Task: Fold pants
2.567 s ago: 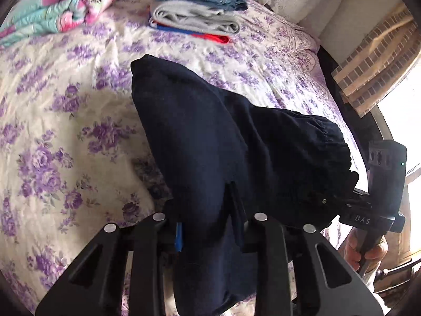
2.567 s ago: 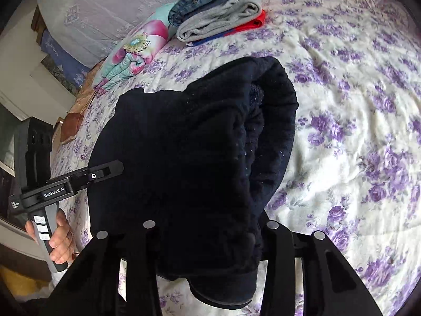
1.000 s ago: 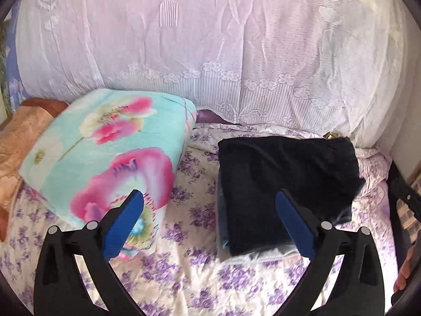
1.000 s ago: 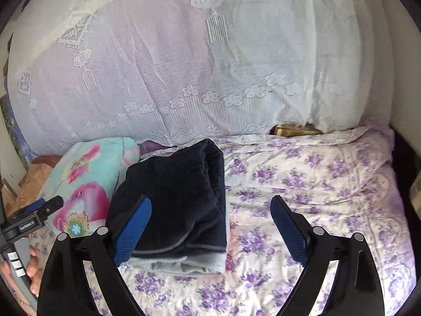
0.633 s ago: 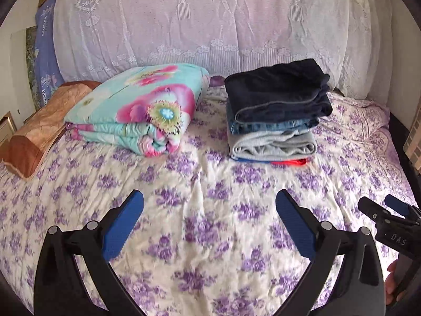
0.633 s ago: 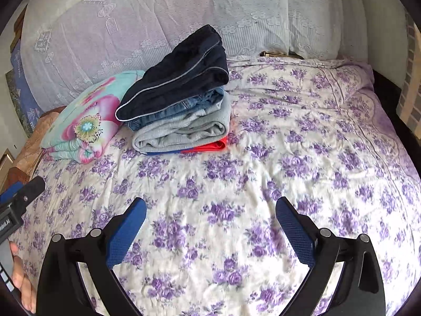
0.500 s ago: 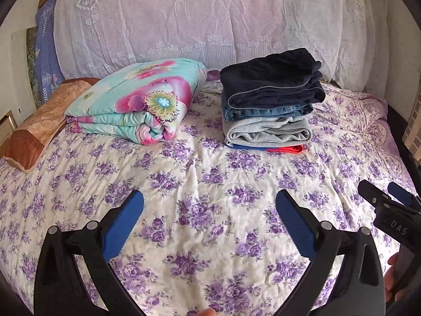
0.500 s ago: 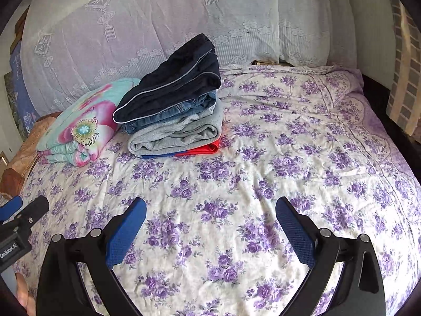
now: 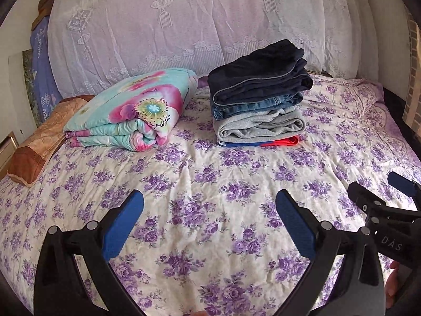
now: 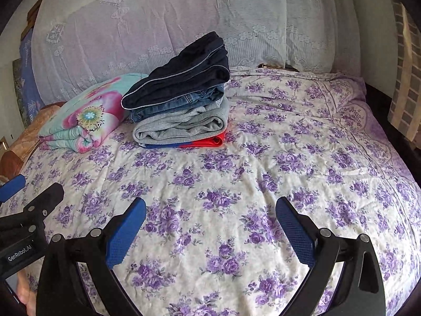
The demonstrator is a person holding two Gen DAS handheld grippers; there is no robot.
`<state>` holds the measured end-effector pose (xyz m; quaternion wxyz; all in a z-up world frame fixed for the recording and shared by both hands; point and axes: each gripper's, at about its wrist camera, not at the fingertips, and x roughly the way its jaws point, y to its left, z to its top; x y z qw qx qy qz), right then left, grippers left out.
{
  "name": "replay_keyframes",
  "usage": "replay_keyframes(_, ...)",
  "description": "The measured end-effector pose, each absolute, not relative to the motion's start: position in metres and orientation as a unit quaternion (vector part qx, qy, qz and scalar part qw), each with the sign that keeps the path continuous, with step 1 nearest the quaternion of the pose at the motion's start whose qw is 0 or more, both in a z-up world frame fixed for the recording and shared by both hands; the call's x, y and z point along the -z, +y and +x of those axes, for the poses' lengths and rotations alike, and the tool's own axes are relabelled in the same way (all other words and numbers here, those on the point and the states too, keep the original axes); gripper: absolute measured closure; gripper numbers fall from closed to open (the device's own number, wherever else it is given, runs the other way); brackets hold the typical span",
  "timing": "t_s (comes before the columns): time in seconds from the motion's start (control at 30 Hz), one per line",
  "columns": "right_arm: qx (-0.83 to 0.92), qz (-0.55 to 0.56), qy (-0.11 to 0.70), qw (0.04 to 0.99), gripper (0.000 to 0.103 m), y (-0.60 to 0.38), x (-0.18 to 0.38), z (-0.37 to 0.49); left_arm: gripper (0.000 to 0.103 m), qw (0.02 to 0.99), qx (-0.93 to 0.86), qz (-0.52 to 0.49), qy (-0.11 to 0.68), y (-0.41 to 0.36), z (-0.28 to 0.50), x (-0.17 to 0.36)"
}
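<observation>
The folded navy pants (image 9: 259, 73) lie on top of a stack of folded clothes (image 9: 259, 121) at the far side of the bed; they also show in the right wrist view (image 10: 181, 76). My left gripper (image 9: 209, 210) is open and empty, low over the near part of the bed, well short of the stack. My right gripper (image 10: 210, 216) is open and empty too, also near the front. The right gripper shows at the right edge of the left wrist view (image 9: 389, 210), and the left gripper at the left edge of the right wrist view (image 10: 23, 205).
A floral purple bedspread (image 9: 210, 184) covers the bed. A folded turquoise flowered quilt (image 9: 131, 110) lies left of the stack, with a brown pillow (image 9: 36, 142) further left. A white lace cover (image 9: 197, 18) drapes the headboard. A brick wall (image 10: 405, 84) is on the right.
Both grippers let go of the navy pants on top of the stack, opened, and drew back toward the near side of the bed. The stack now sits farther away.
</observation>
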<state>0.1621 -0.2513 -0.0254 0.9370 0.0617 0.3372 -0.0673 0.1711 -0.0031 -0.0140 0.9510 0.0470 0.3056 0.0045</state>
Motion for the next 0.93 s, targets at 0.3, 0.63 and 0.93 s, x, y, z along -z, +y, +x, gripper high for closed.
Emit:
replay_keyframes(0.3,0.067,0.055,0.335,0.938,0.004,-0.2483,0.0246,0.1600,0.005,0.948,-0.005,0.050,0.314,-0.0042,0.1728,0.0204)
replay_keyframes(0.63,0.065,0.049,0.334,0.939,0.004,-0.2445,0.0245,0.1597,0.005,0.947,0.005,0.037,0.318,0.0002,0.1744,0.0198)
replay_keyframes(0.93,0.064,0.050,0.336,0.938,0.004,-0.2428,0.0244,0.1591,0.005,0.947,0.011,0.033,0.320,-0.0001,0.1730,0.0202)
